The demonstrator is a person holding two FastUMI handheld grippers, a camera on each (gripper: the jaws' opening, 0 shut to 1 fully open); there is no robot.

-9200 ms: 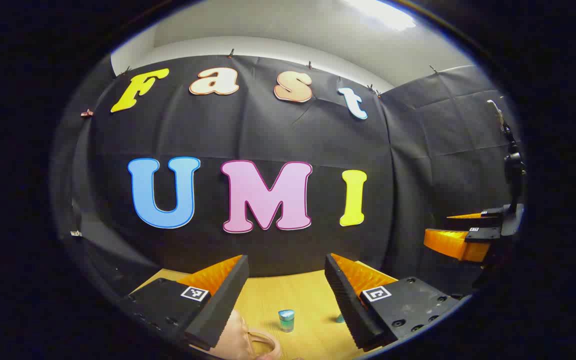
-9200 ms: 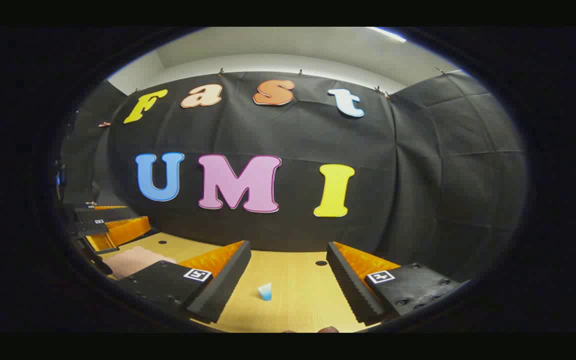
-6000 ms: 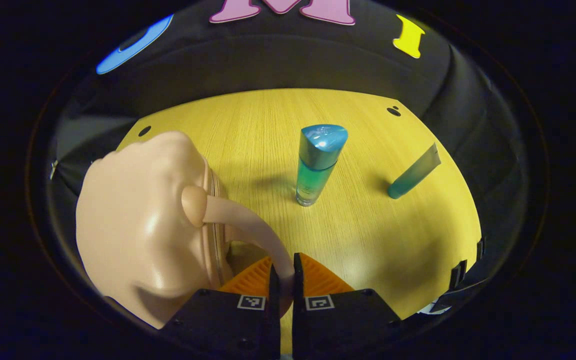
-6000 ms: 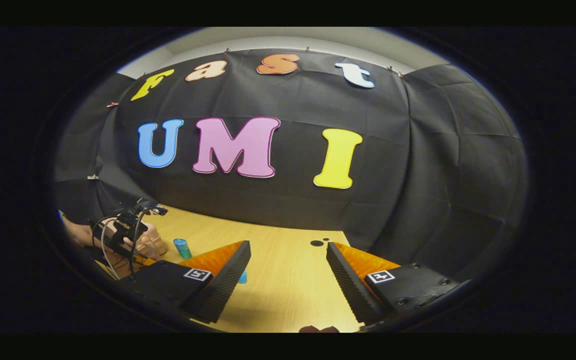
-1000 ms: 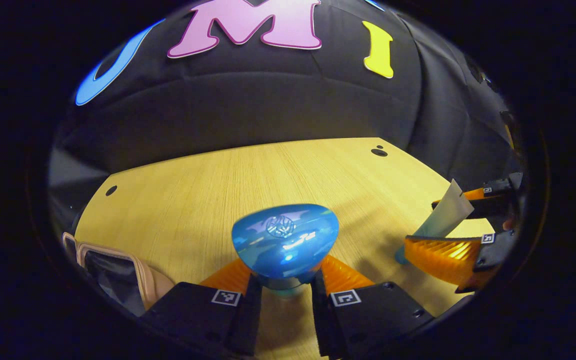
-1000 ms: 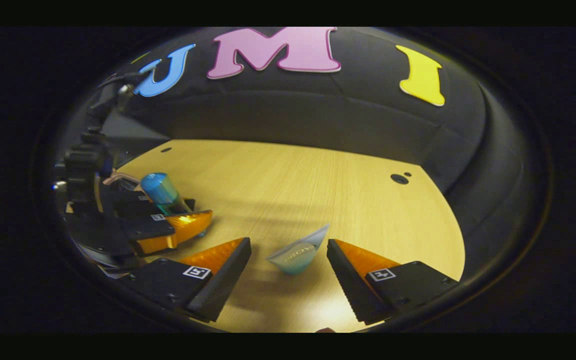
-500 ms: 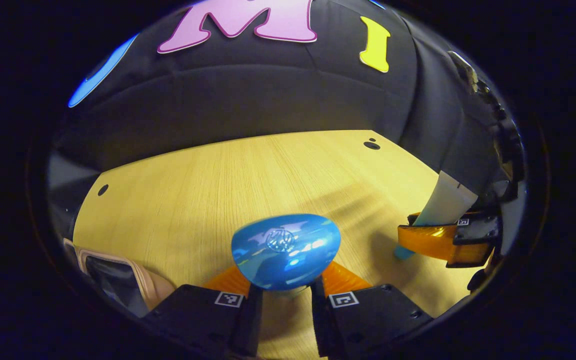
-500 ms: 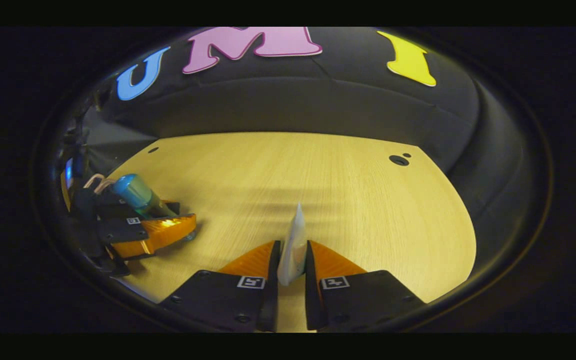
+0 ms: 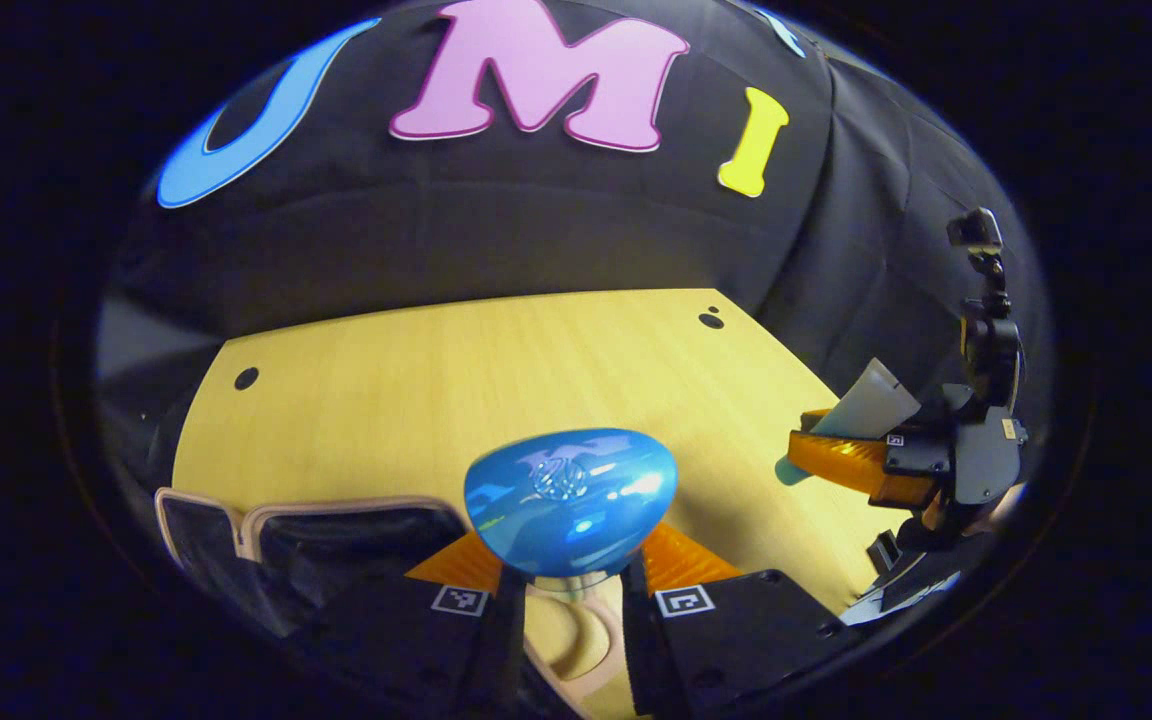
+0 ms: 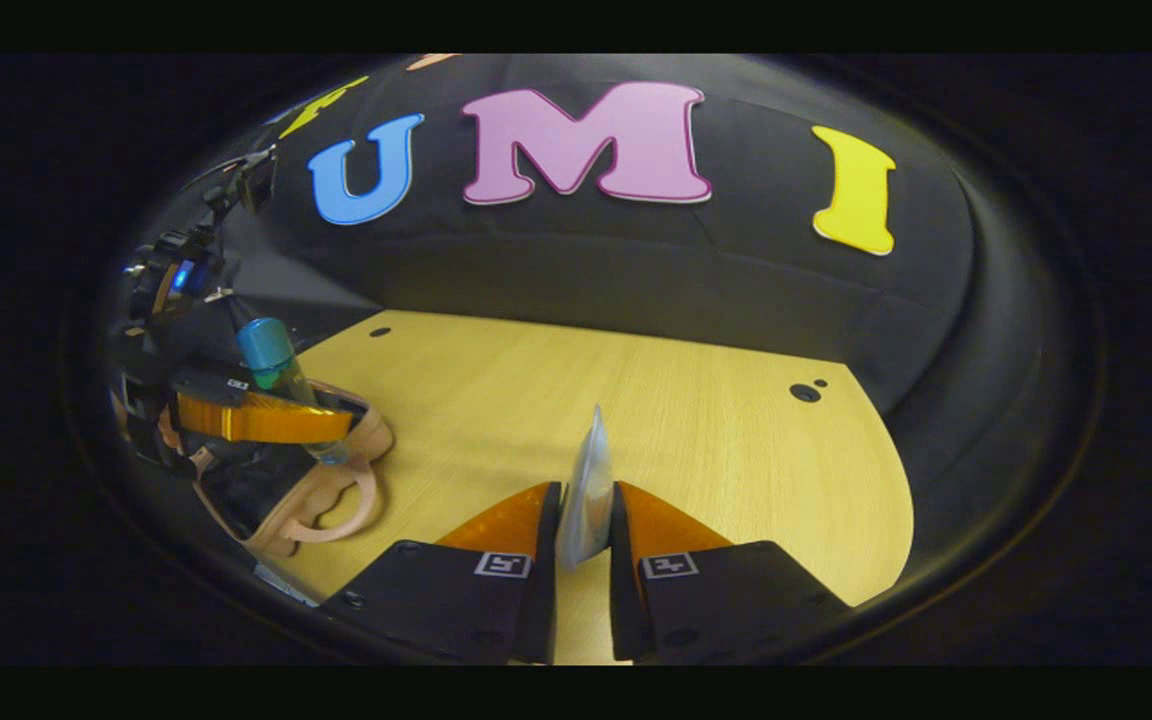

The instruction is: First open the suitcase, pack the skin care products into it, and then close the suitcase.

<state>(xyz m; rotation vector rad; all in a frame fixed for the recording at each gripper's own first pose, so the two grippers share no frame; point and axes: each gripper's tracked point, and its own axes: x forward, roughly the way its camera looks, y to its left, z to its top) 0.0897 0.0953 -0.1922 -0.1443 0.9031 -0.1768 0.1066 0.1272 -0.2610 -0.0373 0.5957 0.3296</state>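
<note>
Spreading across both views, a pale wooden table is seen in front of the booth's black cloth wall. On its left part the pink suitcase lies open, its dark lining exposed, with the loop handle resting on the table toward the near edge. In the left gripper view, the left gripper is clenched on a green bottle with a glossy blue cap, which is held upright between both fingers; in the right gripper view the bottle is seen above the open suitcase. The right gripper is closed on a thin pale tube, gripped edge-on between both fingers and held above the table, well apart from the suitcase.
</note>
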